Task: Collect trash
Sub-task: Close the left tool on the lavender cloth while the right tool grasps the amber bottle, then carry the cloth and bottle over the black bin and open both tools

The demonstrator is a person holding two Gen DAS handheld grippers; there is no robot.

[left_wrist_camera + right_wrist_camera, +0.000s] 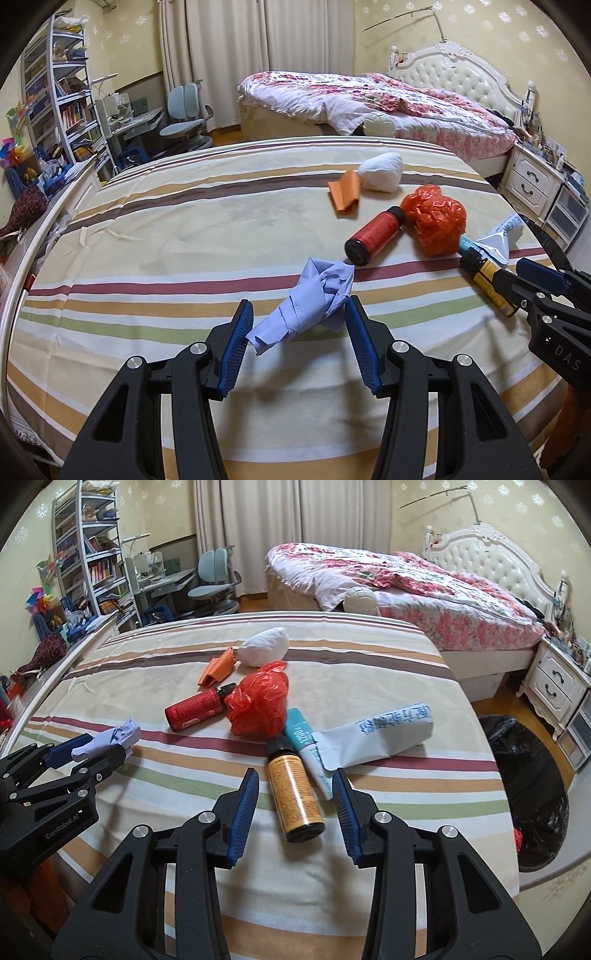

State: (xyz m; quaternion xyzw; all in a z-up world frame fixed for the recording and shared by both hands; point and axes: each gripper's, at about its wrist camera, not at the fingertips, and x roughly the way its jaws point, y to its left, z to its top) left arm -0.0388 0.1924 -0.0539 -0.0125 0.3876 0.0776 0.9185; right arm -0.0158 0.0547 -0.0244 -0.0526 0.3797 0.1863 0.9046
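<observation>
Fingers spread, the left gripper [299, 323] straddles crumpled blue paper [310, 299], the right gripper [295, 794] an orange bottle [295, 794].

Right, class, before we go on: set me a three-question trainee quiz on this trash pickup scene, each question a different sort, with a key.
1. True or false: the left gripper is already shut on the crumpled blue paper.
2. Multiple choice: what lies between the right gripper's open fingers? A) red bottle B) orange-labelled bottle C) white bundle
3. Fill in: the black-lined bin stands on the floor to the ___ of the striped bed in the right wrist view.

Key: 1 false, it is open around it; 2 B, the orange-labelled bottle; 3 right.
</observation>
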